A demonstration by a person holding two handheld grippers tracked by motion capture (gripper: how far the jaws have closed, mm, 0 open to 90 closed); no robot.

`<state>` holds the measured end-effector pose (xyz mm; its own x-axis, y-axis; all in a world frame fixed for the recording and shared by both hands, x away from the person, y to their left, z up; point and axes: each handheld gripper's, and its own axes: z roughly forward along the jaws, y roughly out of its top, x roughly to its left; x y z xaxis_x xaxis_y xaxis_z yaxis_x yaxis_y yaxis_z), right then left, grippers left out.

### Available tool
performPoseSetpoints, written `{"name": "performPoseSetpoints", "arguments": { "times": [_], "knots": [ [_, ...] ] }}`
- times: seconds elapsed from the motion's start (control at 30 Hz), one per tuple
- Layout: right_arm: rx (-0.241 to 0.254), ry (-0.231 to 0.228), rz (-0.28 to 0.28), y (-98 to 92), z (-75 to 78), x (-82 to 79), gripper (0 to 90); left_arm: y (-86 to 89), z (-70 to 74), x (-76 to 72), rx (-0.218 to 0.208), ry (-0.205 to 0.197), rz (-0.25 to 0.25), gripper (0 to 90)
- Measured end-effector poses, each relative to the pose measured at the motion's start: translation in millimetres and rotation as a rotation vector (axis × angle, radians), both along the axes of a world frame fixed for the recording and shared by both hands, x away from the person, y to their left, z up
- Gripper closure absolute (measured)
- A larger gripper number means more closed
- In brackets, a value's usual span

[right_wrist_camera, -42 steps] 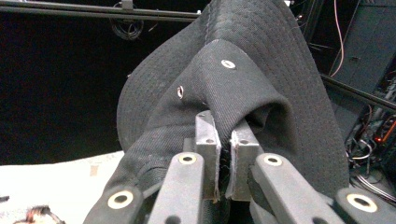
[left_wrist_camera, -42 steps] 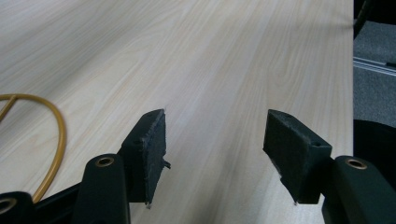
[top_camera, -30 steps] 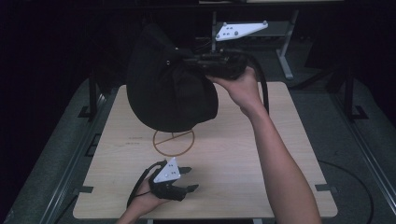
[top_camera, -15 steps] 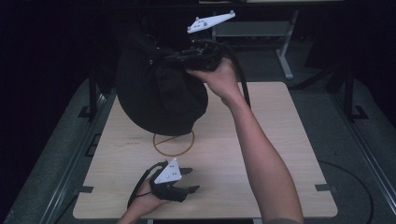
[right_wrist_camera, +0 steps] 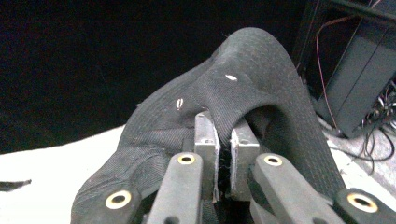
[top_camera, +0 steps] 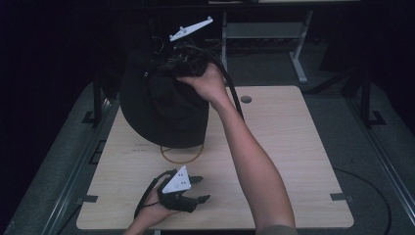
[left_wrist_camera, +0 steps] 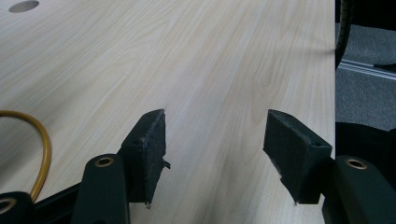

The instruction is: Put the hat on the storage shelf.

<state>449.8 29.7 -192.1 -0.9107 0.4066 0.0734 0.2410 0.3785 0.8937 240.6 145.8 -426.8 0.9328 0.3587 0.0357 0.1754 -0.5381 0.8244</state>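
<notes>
High view: a black hat [top_camera: 164, 105] hangs in the air above the far left part of the pale wooden table [top_camera: 293, 161], gathered at its top in the right gripper [top_camera: 183, 61], whose white three-cornered plate sticks up above it. The hat looks like a soft, rounded fabric dome, drooping downward from the pinch, and its lower edge hangs over a thin yellow ring [top_camera: 181, 155] that lies flat on the table. The left gripper [top_camera: 198, 190] rests low near the front edge of the table, well apart from the hat, with its jaws spread and nothing between them. Left gripper view: the left gripper's [left_wrist_camera: 215, 154] two black padded jaws stand wide apart over bare wood grain, and a curve of the yellow ring [left_wrist_camera: 42, 140] shows at the left edge. Right gripper view: the right gripper's [right_wrist_camera: 224, 154] jaws are pressed nearly together on a fold of the hat [right_wrist_camera: 243, 88]; the cloth is a dark woven fabric with a fine textured weave, stitched seams and small metal eyelets, bulging up and over the jaws.
</notes>
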Motion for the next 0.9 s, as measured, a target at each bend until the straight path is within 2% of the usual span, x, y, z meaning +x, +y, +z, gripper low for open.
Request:
{"name": "performPoseSetpoints", "arguments": {
  "times": [0.1,0.27,0.37,0.5,0.57,0.67,0.9],
  "knots": [
    [-0.025,0.025,-0.008,9.5,-8.4,4.3,82.2,-1.4,0.2,-1.2,0.007,-0.001,-0.005,38.3],
    [-0.089,0.042,-0.013,20.9,-21.3,8.8,67.6,-3.3,-0.4,-1.8,0.011,-0.005,-0.012,38.2],
    [-0.039,0.04,-0.022,17.3,-24.2,7.8,61.2,-4.6,-0.3,-2.2,0.015,-0.005,-0.018,38.1],
    [-0.035,0.044,-0.016,10.7,-23.9,6.2,58.2,-5.4,0.8,-4.1,0.003,-0.006,-0.016,38.0],
    [-0.025,0.056,-0.009,6.3,-23.3,4.3,55.6,-5.4,0.7,-4.1,0.014,-0.012,-0.019,37.7],
    [-0.012,0.048,-0.015,-0.2,-21.7,-0.1,54.3,-5.7,0.3,-4.5,0.022,-0.011,-0.02,37.5],
    [0.0,0.047,-0.006,-18.6,-24.8,-6.4,49.6,-5.3,-1.7,-4.6,0.021,-0.012,-0.014,37.2]
  ]
}}
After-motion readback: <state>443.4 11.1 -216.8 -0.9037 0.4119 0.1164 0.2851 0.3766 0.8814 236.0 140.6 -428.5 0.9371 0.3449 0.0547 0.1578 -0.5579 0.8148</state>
